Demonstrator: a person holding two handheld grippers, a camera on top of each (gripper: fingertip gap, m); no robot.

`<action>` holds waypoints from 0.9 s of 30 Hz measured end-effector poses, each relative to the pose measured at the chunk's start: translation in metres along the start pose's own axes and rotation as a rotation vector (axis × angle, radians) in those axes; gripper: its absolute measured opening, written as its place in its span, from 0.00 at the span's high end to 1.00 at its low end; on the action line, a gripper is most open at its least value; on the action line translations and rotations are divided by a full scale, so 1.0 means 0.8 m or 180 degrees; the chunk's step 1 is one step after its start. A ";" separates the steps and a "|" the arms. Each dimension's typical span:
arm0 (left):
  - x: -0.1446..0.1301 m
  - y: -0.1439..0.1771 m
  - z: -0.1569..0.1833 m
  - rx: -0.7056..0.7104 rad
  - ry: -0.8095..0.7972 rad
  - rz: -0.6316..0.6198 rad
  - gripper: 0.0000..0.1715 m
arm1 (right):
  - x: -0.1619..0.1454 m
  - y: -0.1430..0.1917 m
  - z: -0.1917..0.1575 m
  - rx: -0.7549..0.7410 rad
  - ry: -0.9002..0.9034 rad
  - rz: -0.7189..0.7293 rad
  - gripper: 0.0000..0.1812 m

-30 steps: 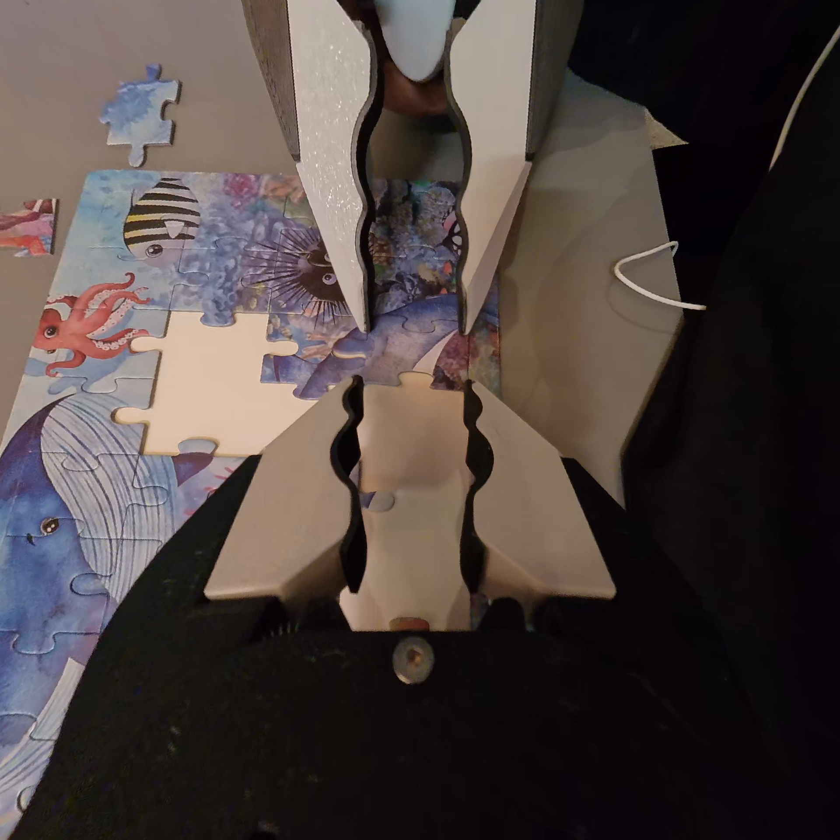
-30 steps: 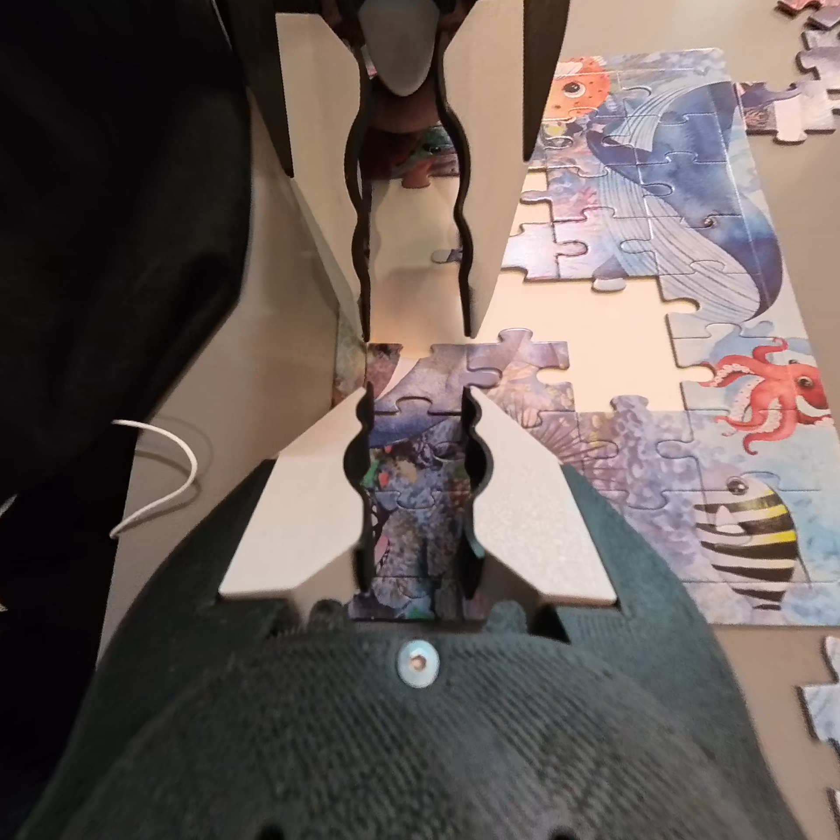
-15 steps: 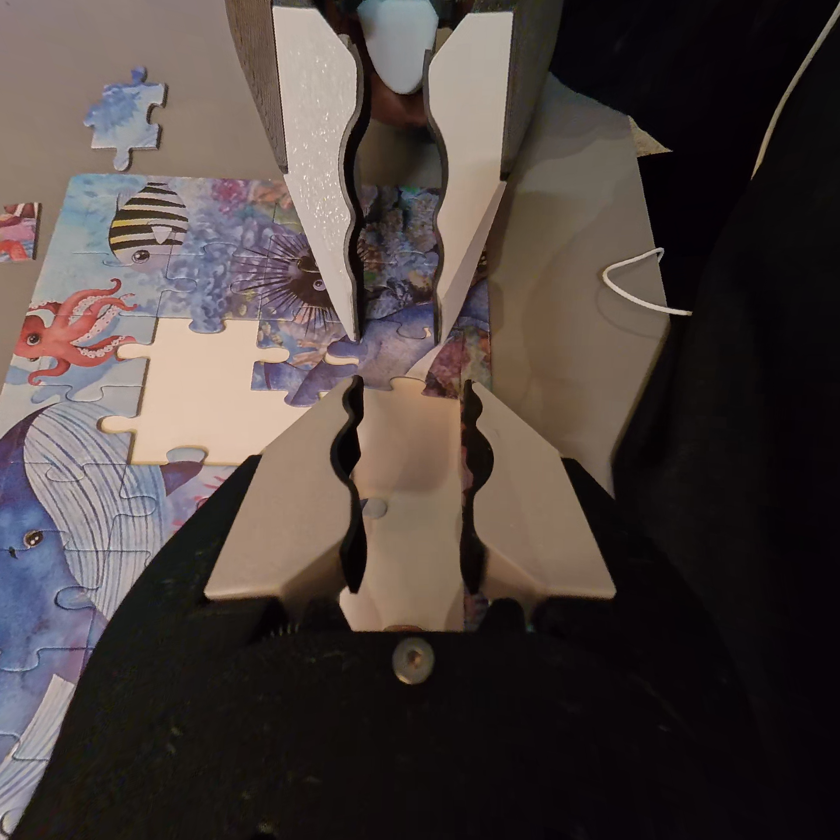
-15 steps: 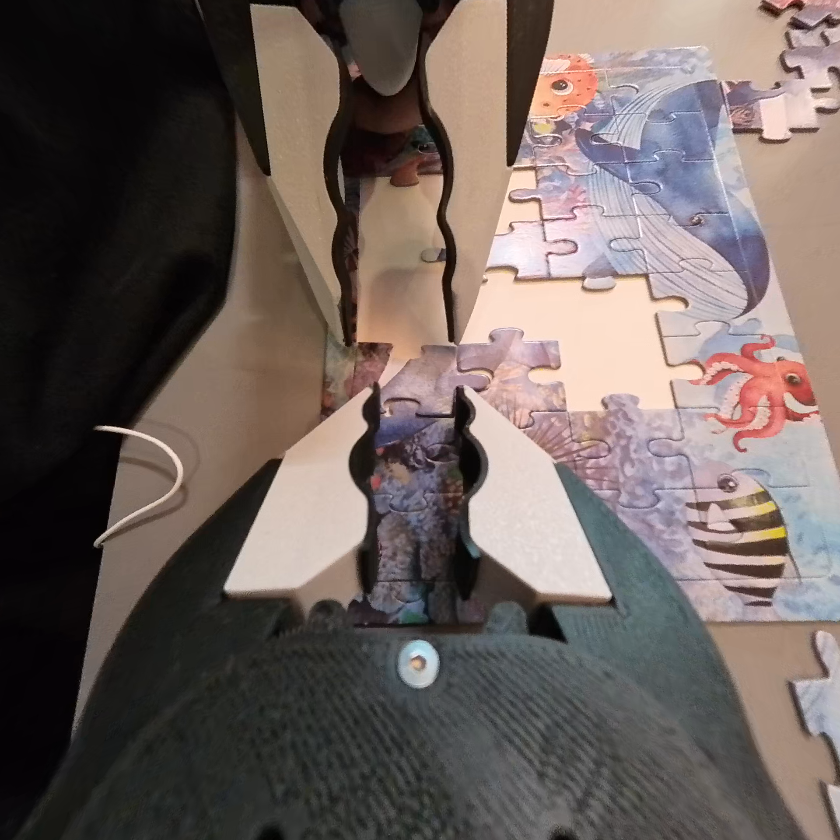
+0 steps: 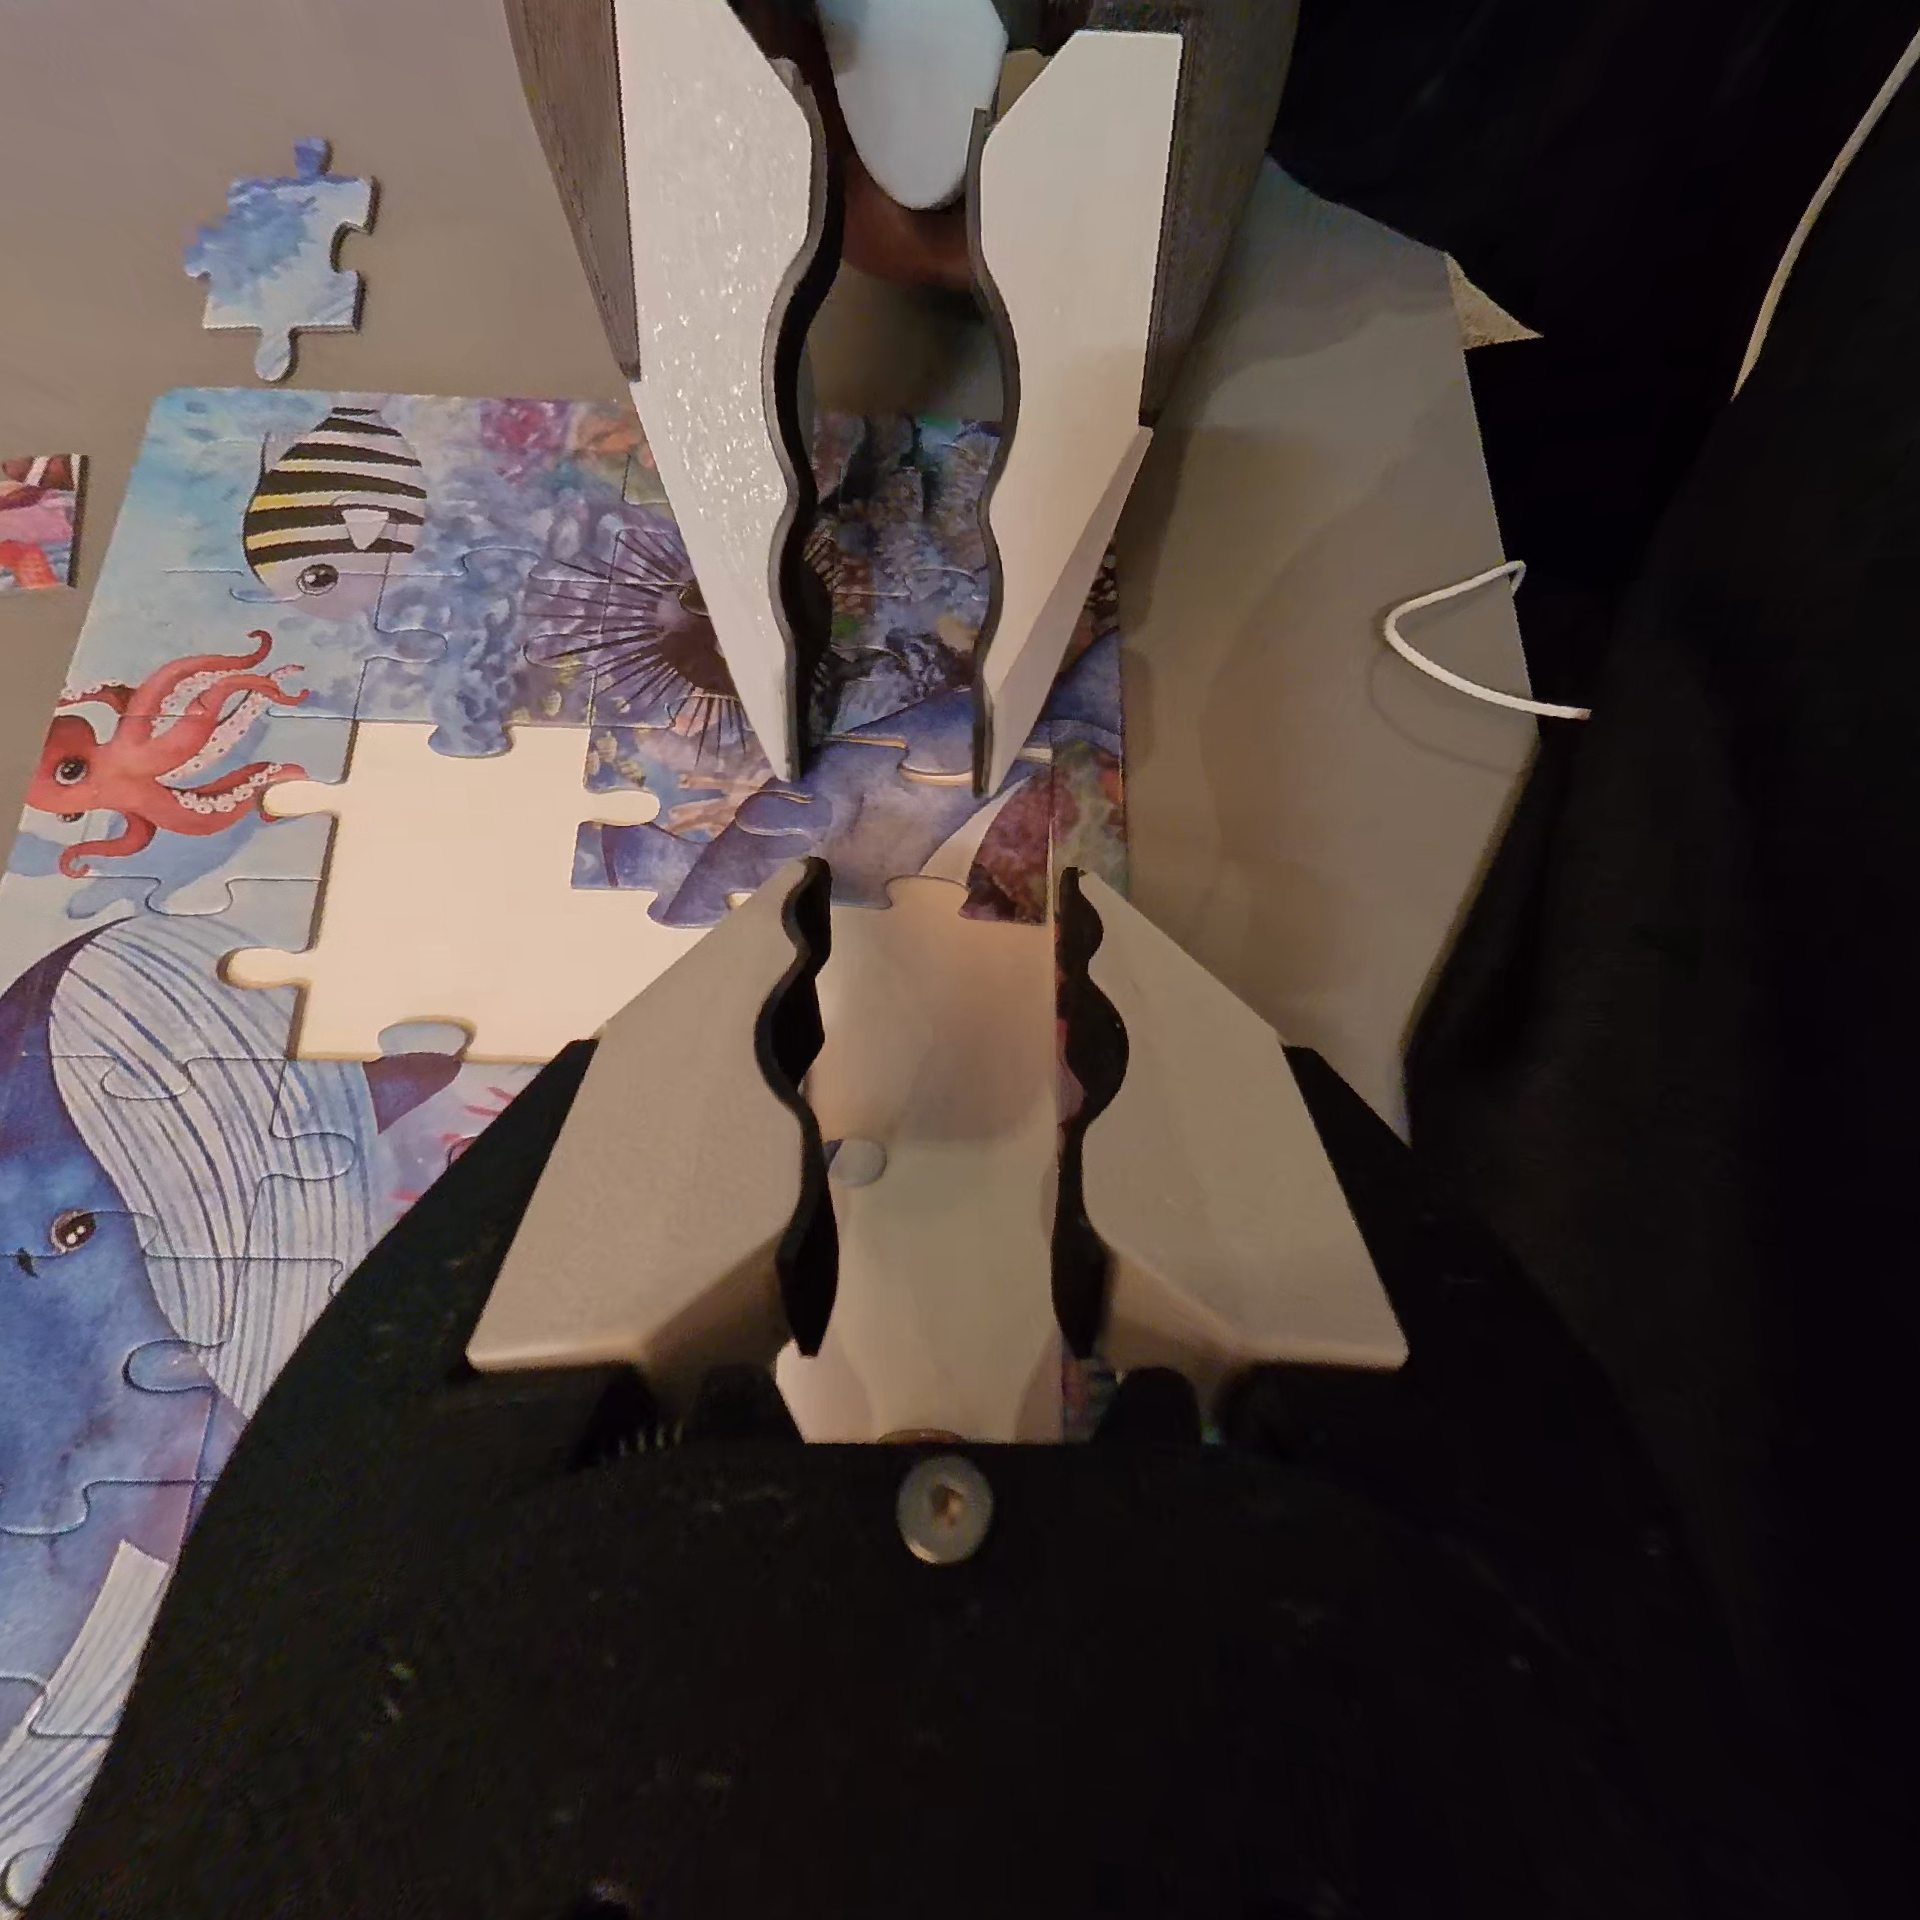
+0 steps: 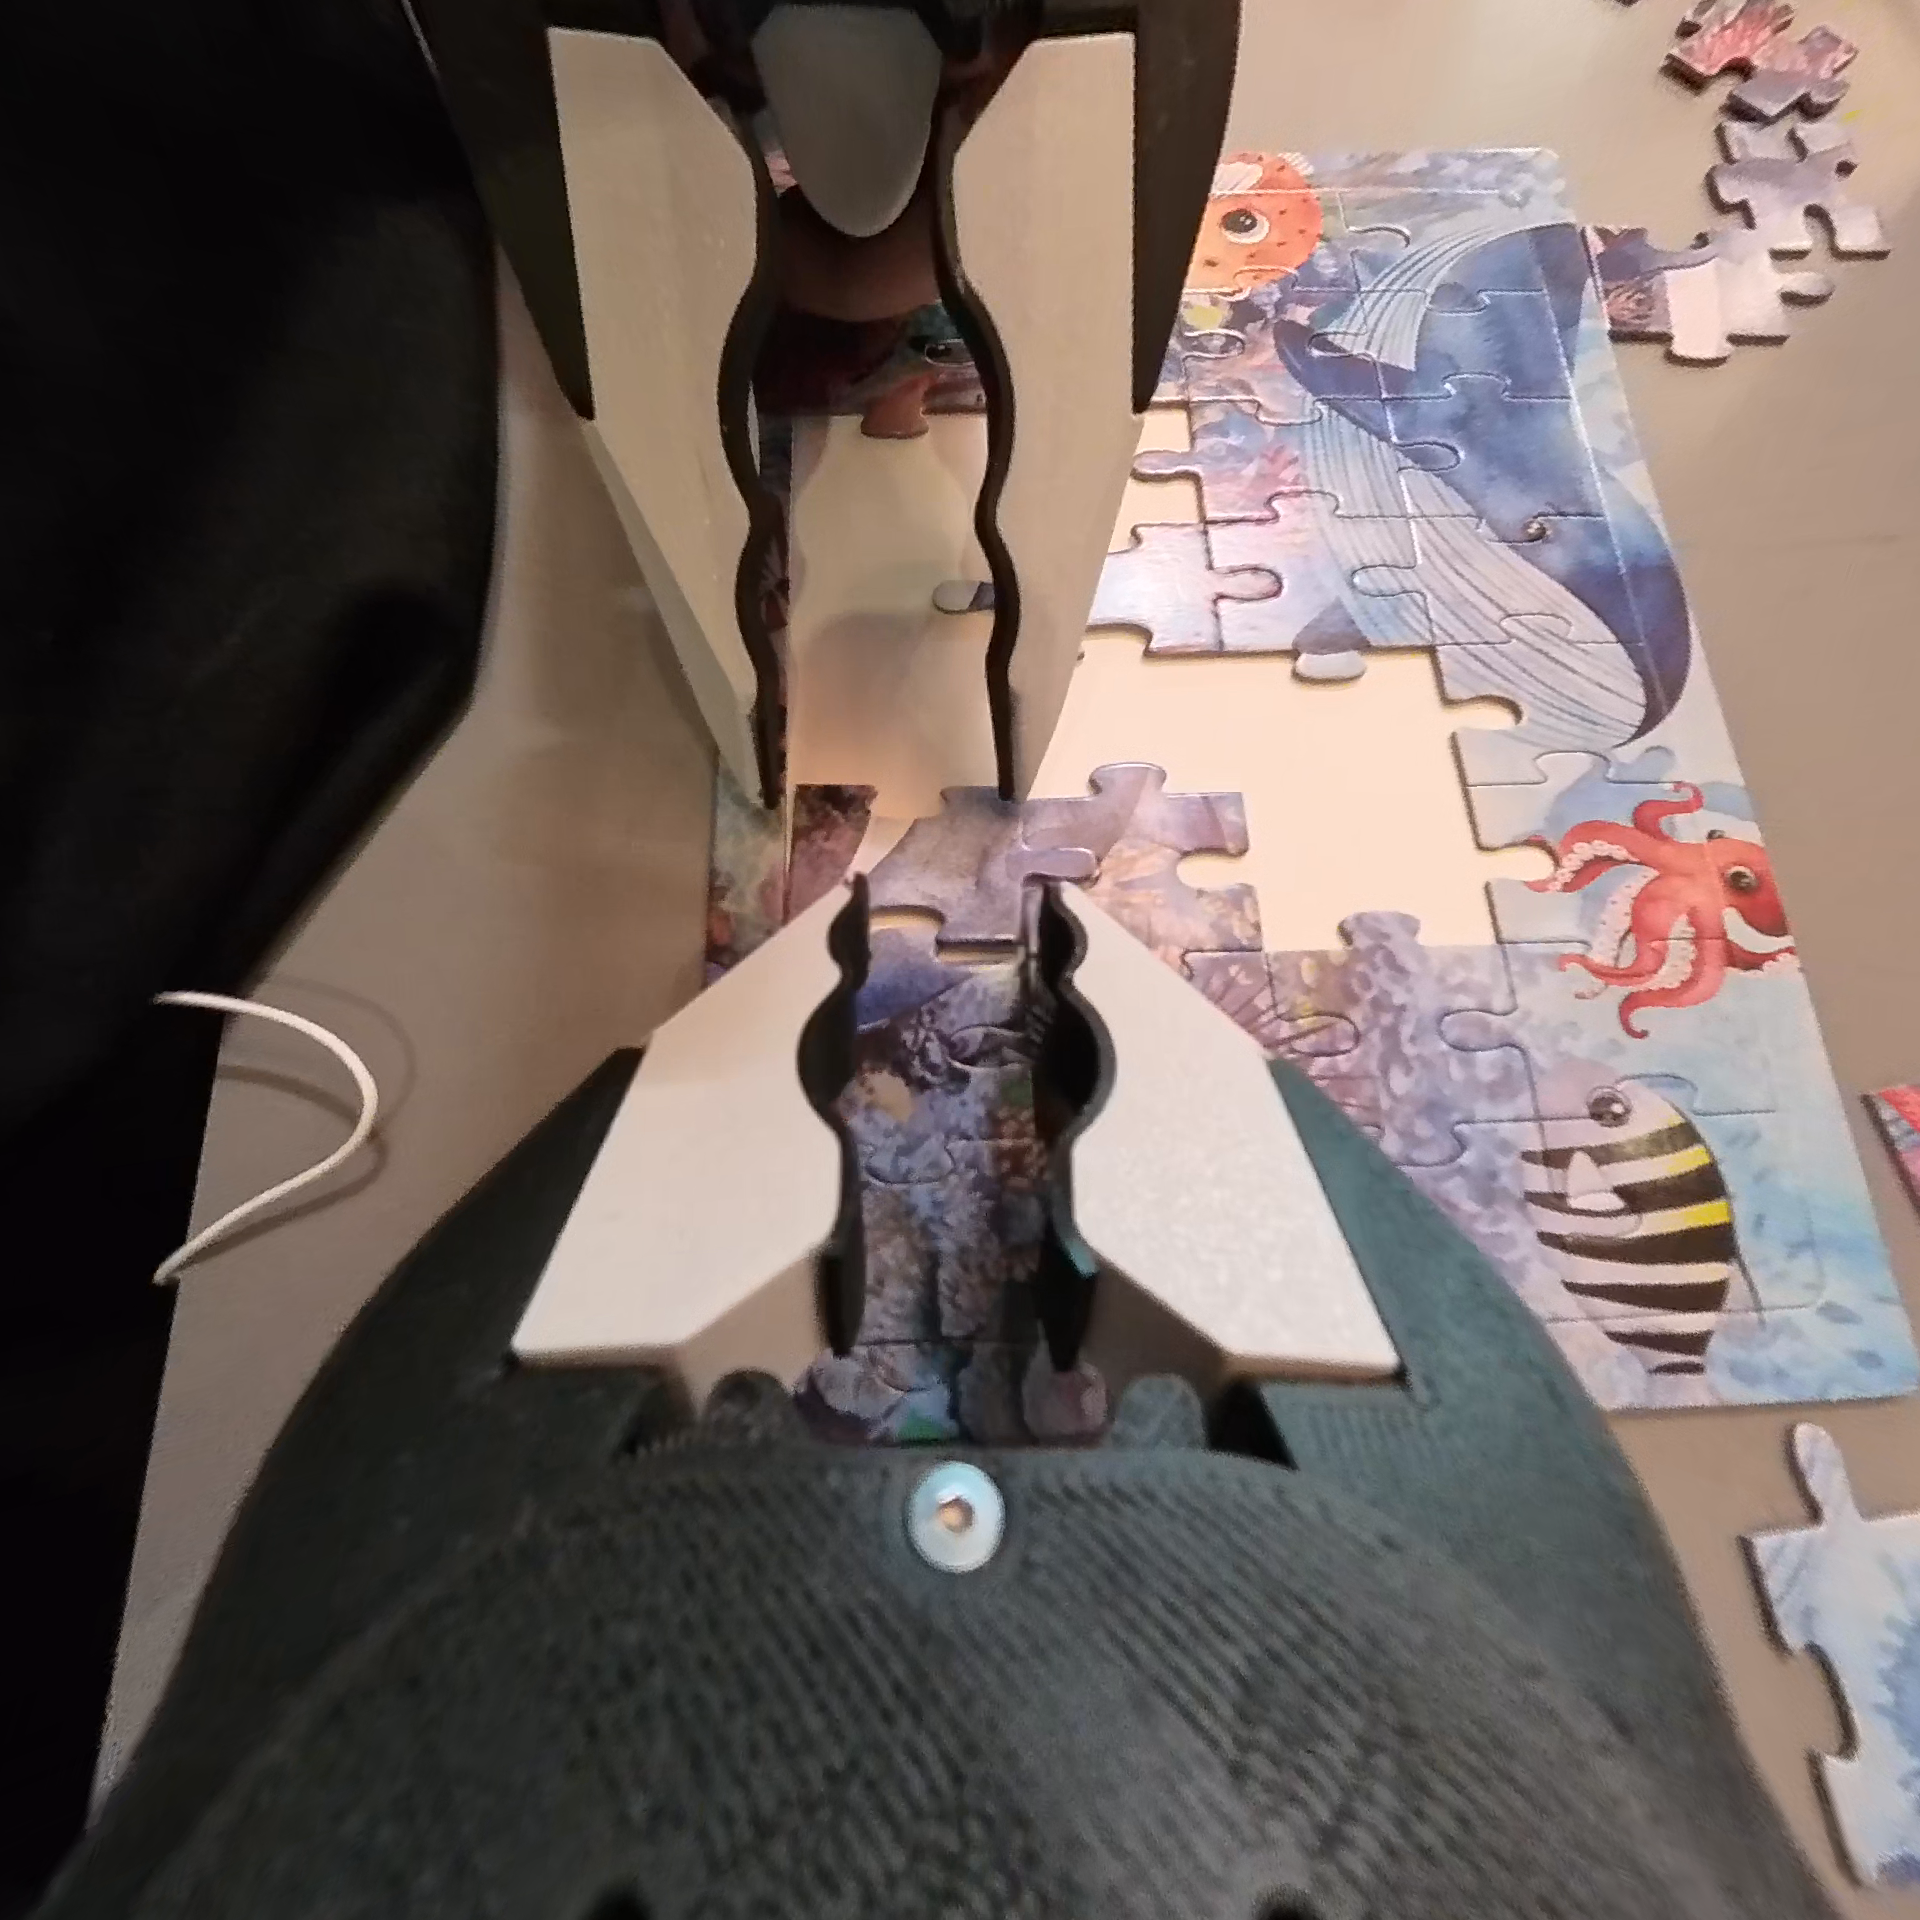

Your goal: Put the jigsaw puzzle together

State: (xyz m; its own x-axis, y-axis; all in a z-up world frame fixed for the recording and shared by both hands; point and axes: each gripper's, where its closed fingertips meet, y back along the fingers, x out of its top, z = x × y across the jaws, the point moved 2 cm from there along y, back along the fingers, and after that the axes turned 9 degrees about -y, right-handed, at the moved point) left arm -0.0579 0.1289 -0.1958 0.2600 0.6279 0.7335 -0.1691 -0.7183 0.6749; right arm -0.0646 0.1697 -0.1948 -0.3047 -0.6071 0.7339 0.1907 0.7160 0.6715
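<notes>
A sea-scene jigsaw puzzle [image 5: 187,1143] with a whale, a red octopus and a striped fish lies flat on the table, also in the right wrist view [image 6: 1507,540]. A cream gap [image 5: 457,883] with no pieces shows in its middle, also in the right wrist view [image 6: 1299,769]. My left gripper [image 5: 945,873] and right gripper [image 6: 953,888] face each other, tips low over the puzzle's near edge. Both are open with nothing between the fingers. A blue-purple piece [image 5: 883,831] with a slightly gapped joint lies between the two sets of tips. Each view shows the other gripper: right [image 5: 885,774], left [image 6: 888,795].
A loose light-blue piece [image 5: 281,260] lies beside the puzzle, also in the right wrist view [image 6: 1829,1621]. A pink-red piece [image 5: 36,520] sits at the side. Several loose pieces [image 6: 1766,208] lie beyond the far corner. A white cord [image 5: 1455,655] and black cloth [image 5: 1714,1039] border the table edge. Less than 4 cm separates the two grippers' tips. The sea-scene jigsaw puzzle [image 5: 187,1143] is about equally far from each gripper, around 12 cm. Seen from the right wrist view [image 6: 1482,582] as well.
My right gripper's jaws have narrowed a little and its tips have edged closer to the left gripper's. The left gripper has barely moved. The puzzle looks the same.
</notes>
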 end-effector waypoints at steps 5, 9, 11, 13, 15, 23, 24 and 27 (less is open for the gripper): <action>-0.001 -0.003 0.001 -0.0004 -0.0029 -0.0058 0.76 | 0.000 0.001 0.003 -0.0047 0.0002 0.0016 0.82; 0.000 -0.005 0.002 0.0021 -0.0061 -0.0067 0.76 | 0.000 0.001 0.003 -0.0045 0.0014 0.0011 0.83; 0.001 -0.005 0.001 0.0035 -0.0052 -0.0067 0.77 | 0.000 0.001 0.003 -0.0054 0.0018 0.0010 0.83; 0.000 -0.005 0.000 0.0051 -0.0035 -0.0068 0.77 | -0.001 0.001 0.002 -0.0045 0.0023 0.0005 0.84; 0.000 -0.005 -0.002 0.0070 -0.0025 -0.0073 0.77 | -0.001 0.002 0.002 -0.0043 0.0037 -0.0002 0.86; 0.002 -0.008 -0.003 0.0140 -0.0063 -0.0097 0.78 | -0.003 0.002 0.004 -0.0067 0.0034 -0.0029 0.92; 0.002 -0.009 -0.003 0.0145 -0.0068 -0.0098 0.78 | -0.003 0.002 0.005 -0.0075 0.0037 -0.0029 0.92; 0.003 -0.009 -0.002 0.0153 -0.0075 -0.0101 0.79 | -0.003 0.003 0.005 -0.0085 0.0032 -0.0029 0.92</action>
State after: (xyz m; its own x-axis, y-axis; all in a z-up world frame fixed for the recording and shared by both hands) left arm -0.0579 0.1363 -0.1990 0.2869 0.6438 0.7094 -0.1146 -0.7121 0.6926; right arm -0.0674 0.1743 -0.1957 -0.2972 -0.6170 0.7287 0.2130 0.7011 0.6805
